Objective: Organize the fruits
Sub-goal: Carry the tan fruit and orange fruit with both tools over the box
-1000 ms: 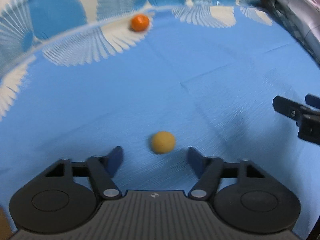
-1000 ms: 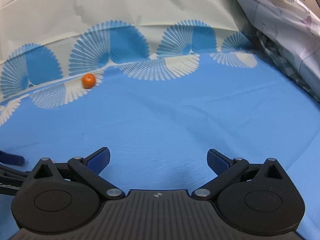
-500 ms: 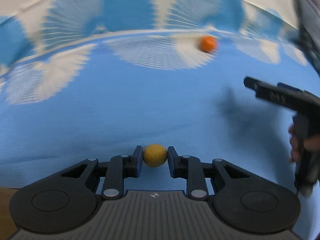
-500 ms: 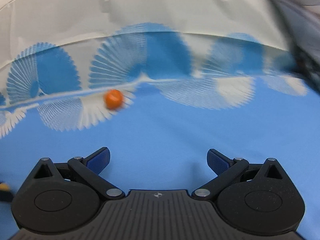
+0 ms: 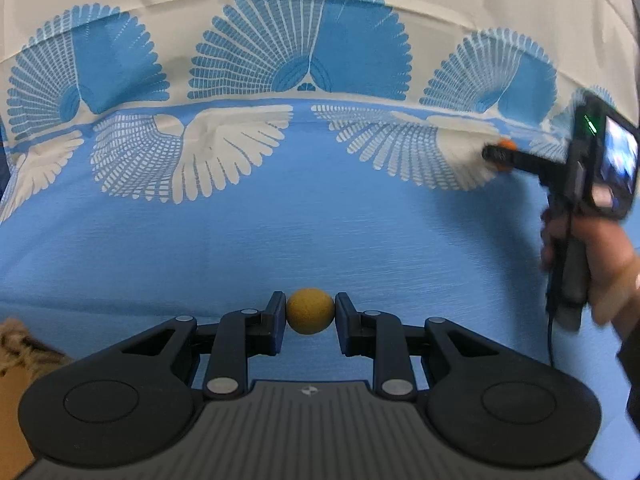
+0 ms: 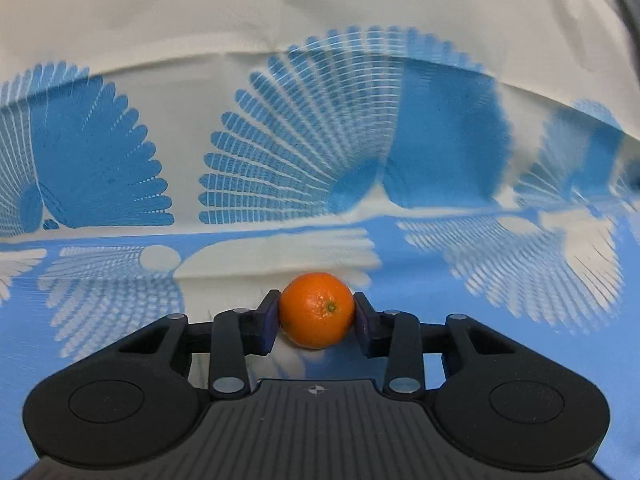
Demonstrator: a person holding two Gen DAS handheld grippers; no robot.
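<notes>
With my left gripper (image 5: 310, 312) clamped on the yellow fruit (image 5: 310, 311) at lower centre and my right gripper (image 6: 316, 312) pinching the orange (image 6: 316, 309), both picks look made; next I need a lift toward wherever they belong.

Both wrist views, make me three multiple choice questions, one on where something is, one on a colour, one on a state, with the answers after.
1. Where is the orange fruit?
A. between the right gripper's jaws
B. in a bowl
C. on the floor

2. What colour is the small round fruit in the left gripper?
A. green
B. dull yellow
C. red

3. How do the left gripper's jaws stand?
A. wide open
B. fully shut on nothing
C. closed against the fruit

Answers: 1 A, a pad touches each of its sides in the right wrist view. 2 B, it shows mustard yellow against the blue cloth. 3 C, both pads meet the fruit's sides.
</notes>
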